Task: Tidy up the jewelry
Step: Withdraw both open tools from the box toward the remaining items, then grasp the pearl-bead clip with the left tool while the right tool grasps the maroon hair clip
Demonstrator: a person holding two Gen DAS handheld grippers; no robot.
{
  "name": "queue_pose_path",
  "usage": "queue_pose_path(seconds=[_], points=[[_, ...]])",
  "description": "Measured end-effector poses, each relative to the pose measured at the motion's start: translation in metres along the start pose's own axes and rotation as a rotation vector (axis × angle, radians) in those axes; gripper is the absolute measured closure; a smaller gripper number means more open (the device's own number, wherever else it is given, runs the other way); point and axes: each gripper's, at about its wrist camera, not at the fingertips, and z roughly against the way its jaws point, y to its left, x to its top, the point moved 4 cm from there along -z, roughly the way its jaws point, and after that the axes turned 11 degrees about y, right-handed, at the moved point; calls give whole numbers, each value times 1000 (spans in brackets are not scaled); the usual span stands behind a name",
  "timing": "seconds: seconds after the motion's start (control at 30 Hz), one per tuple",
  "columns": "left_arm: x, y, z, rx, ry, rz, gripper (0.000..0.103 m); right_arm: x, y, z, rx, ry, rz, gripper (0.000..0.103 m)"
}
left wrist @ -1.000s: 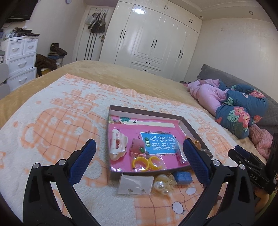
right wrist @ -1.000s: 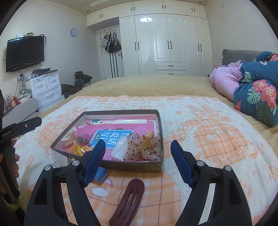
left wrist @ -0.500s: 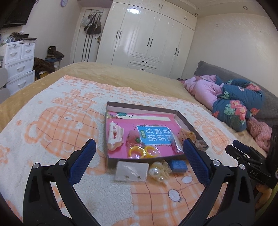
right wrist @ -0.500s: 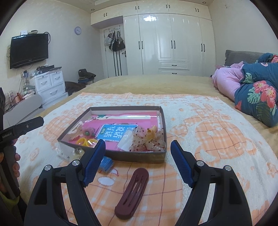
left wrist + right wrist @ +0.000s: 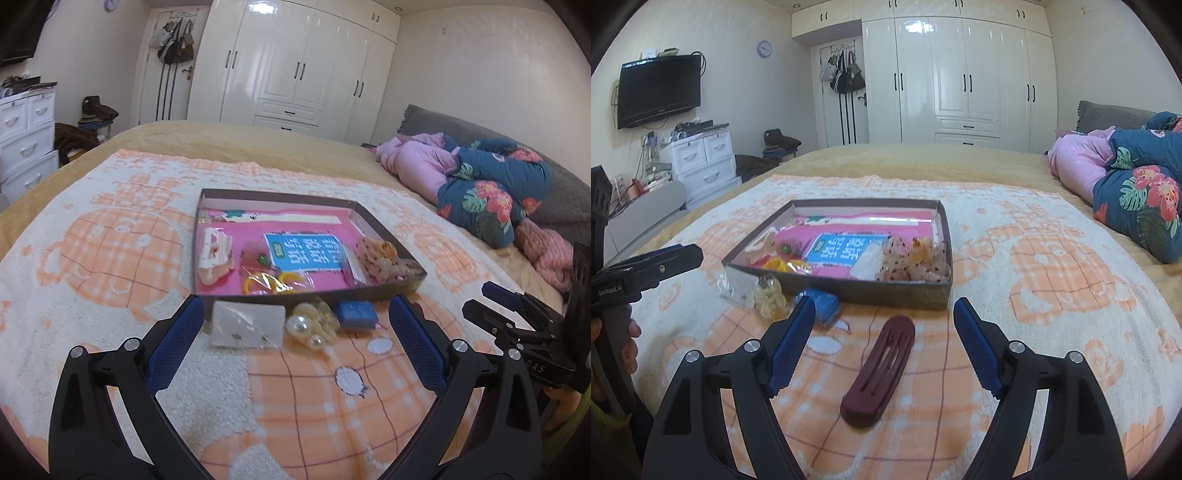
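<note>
While both grippers are held above the bed's blanket (image 5: 110,258), nothing is gripped by either one. The left gripper (image 5: 295,339) is seen with its blue-padded fingers (image 5: 173,347) spread wide, empty, and poised just short of the tray's near wall. The right gripper (image 5: 884,343) is likewise seen with fingers (image 5: 792,343) wide apart and empty.

A shallow dark cardboard tray (image 5: 384,291) is used as landmark; it rests on the blanket, and a pink liner with a blue printed card (image 5: 306,253) is laid inside. Within the tray, a white-and-pink hair claw (image 5: 214,258) is placed at its left side, yellow rings in plastic (image 5: 269,282) near its front wall, and a speckled scrunchie bundle (image 5: 384,258) in its front right corner.

Outside the tray, touching or just beside its near wall, an earring card in a clear sleeve (image 5: 247,325) is found, with pearl earrings (image 5: 310,325) just right of it and a small blue box (image 5: 356,314) further right. A maroon hair clip (image 5: 881,367) is laid flat on the blanket, apart from the tray on its near side, and in the right wrist view it is framed between the right fingers without being touched.

Floral bedding (image 5: 487,199) is piled well to the tray's right.
</note>
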Motion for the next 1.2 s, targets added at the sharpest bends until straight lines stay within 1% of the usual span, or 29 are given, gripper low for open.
queue_pose_path(seconds=[0.4, 0.7, 1.03, 1.1, 1.2], points=[[-19, -14, -14, -36, 68, -34, 11, -27, 3, -4, 2, 69, 21, 28], [-28, -20, -25, -44, 107, -47, 11, -38, 10, -18, 16, 119, 29, 28], [-29, -21, -36, -63, 135, -41, 12, -43, 15, -30, 26, 149, 32, 28], [-30, -23, -41, -75, 145, -42, 14, -44, 16, -32, 26, 156, 34, 28], [-31, -22, -48, -100, 166, -25, 21, -45, 16, -35, 22, 166, 35, 28]])
